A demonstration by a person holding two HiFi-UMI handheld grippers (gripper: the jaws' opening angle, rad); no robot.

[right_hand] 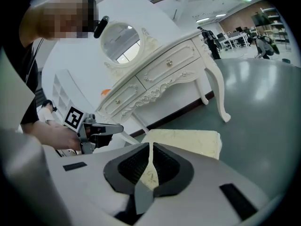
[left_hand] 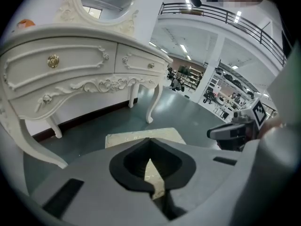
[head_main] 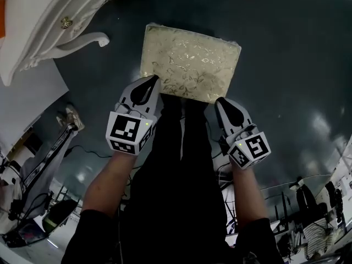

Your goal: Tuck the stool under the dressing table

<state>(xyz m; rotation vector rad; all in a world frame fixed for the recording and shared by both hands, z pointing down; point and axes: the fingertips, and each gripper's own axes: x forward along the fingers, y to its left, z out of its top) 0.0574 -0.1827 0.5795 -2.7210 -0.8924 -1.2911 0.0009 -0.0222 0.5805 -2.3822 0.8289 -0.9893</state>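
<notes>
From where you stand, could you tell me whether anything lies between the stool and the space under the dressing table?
Nothing visible does. The stool stands on bare dark floor, apart from the dressing table, and the stretch between them shows no objects. The left gripper view shows open floor under the table too.

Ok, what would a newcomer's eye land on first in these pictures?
The cream floral stool, bright against the dark floor, centre of the head view. The left gripper and right gripper, both shut and empty, point at its near edge. An ornate white dressing table curves across the upper left.
</notes>
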